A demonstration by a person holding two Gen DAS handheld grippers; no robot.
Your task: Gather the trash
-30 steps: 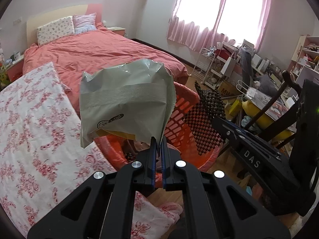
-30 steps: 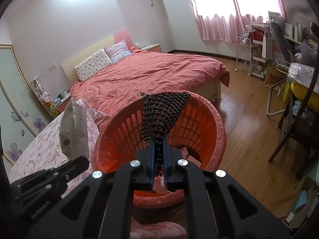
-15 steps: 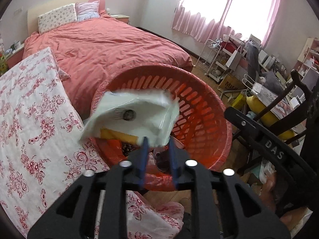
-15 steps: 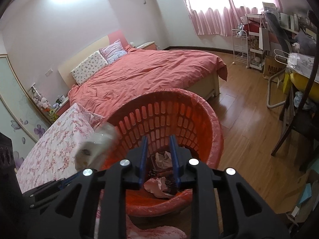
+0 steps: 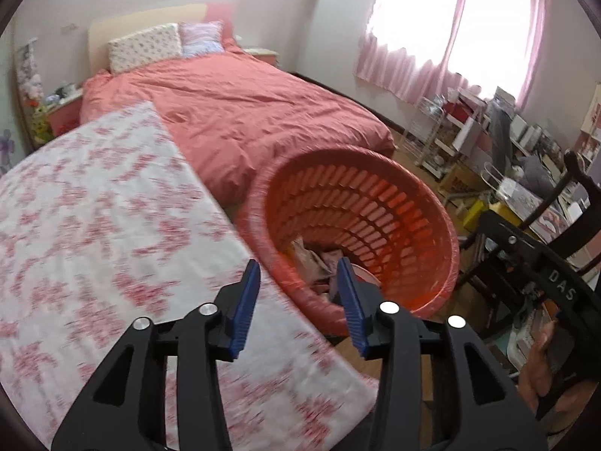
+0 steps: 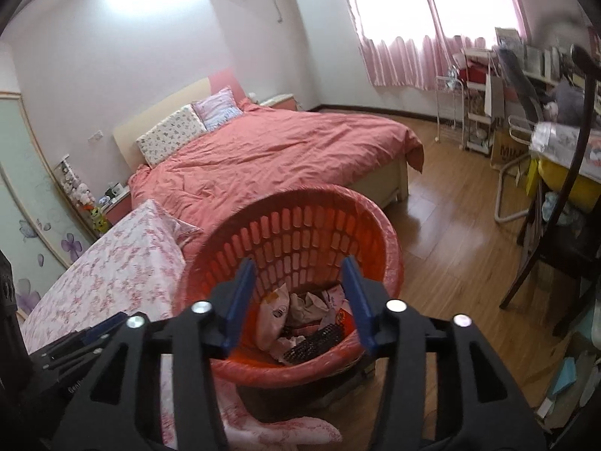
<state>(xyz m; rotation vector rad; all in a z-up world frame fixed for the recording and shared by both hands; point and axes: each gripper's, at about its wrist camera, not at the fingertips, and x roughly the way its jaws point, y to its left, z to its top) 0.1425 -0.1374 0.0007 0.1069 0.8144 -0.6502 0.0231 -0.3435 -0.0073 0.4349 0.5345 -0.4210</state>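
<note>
Both pieces of trash had left the grippers since 1 second earlier: the grey bag (image 6: 276,314) and the black mesh (image 6: 313,342) lay inside the basket (image 6: 300,203) among crumpled wrappers. Left gripper (image 5: 298,300) had just been opening, its jaws moderately wide with nothing between them, above the basket's near rim beside the floral cloth (image 5: 94,225). Right gripper (image 6: 298,297) had likewise just been opening, wide and empty, over the basket

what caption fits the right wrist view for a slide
Right gripper open and empty over the orange basket, black mesh lying among wrappers inside.
</note>
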